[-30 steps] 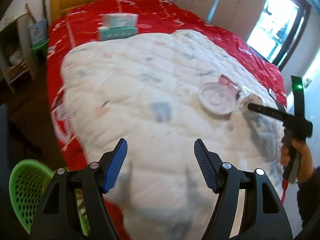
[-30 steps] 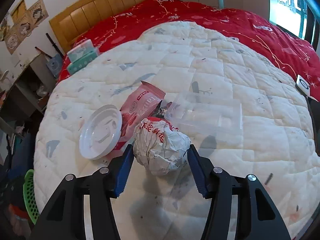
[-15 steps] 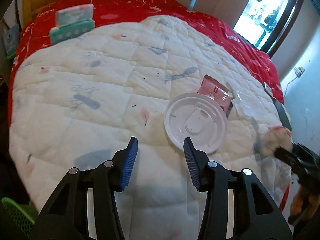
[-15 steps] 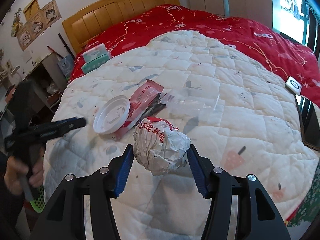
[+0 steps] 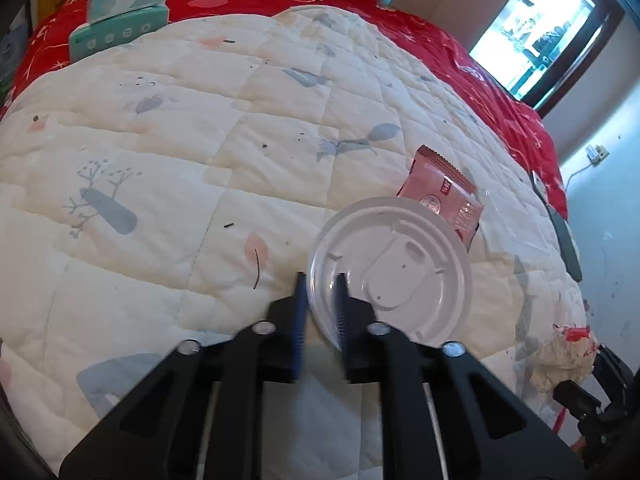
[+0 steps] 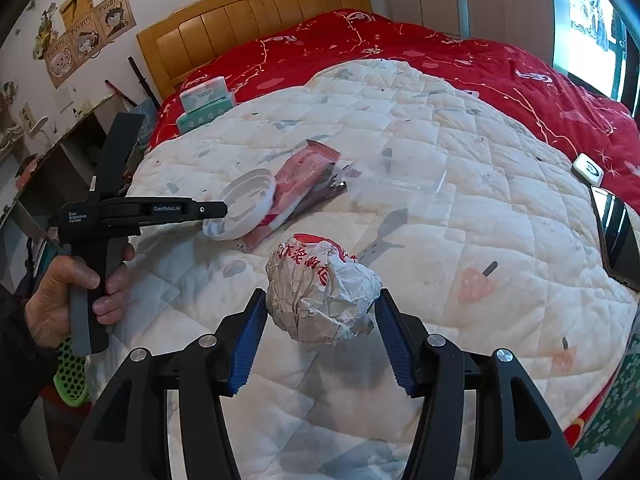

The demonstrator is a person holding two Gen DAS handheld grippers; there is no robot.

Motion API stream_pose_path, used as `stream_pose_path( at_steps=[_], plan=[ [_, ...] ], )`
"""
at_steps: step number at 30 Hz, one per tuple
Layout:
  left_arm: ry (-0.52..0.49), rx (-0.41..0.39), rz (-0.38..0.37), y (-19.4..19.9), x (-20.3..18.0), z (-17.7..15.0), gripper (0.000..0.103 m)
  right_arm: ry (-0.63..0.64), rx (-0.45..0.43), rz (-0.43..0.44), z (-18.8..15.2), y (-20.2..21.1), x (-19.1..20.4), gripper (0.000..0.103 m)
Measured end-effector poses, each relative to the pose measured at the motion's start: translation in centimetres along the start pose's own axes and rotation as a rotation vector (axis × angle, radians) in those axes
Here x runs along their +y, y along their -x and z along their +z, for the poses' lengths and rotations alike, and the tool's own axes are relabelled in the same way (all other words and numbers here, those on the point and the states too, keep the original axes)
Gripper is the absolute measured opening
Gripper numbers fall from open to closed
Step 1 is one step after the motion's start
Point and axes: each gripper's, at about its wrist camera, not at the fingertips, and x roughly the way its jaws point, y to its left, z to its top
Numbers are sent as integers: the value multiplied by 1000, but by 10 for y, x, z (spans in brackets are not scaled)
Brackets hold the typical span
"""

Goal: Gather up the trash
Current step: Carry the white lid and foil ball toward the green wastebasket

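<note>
My left gripper (image 5: 322, 280) is shut on the near rim of a white plastic lid (image 5: 394, 268) that lies on the white quilt (image 5: 180, 152). The lid overlaps a pink snack wrapper (image 5: 442, 190). My right gripper (image 6: 322, 312) is shut on a crumpled white paper ball (image 6: 320, 290) with red print and holds it above the quilt. In the right wrist view the left gripper (image 6: 216, 210) pinches the lid (image 6: 248, 204), next to the pink wrapper (image 6: 304, 176) and a clear plastic tray (image 6: 400, 180). The paper ball also shows at the left wrist view's lower right (image 5: 562, 356).
Tissue packs (image 6: 206, 106) sit near the wooden headboard (image 6: 256, 16) on the red bedspread (image 6: 480, 60). A phone (image 6: 618, 236) and a small white device (image 6: 588, 168) lie at the bed's right edge. A green basket (image 6: 72, 372) stands on the floor at left.
My left gripper moved forward to the white lid and shut on its rim. My right gripper lifted and drew back a little with the paper ball still in it.
</note>
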Motion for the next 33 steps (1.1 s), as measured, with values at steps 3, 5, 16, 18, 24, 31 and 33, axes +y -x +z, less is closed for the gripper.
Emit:
stream_pose_path(
  at_steps=[3,5,16,18,24,31,33],
  plan=[
    [13,-9,-4,6,0,-4,5,-6,-2,3,-4,4,2,54],
    [30,-19,-4,15,1,-10,5,-11,-4,6,-7,7,5,54],
    [41,-121,-2,109,21,-64,3,-6,-16,66,-30,30,48,54],
    [51,-137,2,128,30,-77,3,-1,-17,85,-34,34,60,54],
    [102,-217,22,190,64,-120,3,42,-20,136,-44,46,103,54],
    [205,-296,67,255,112,-177,3,108,-1,202,-55,50,154,54],
    [229,-321,91,270,126,-192,3,127,5,220,-57,50,170,54]
  ],
)
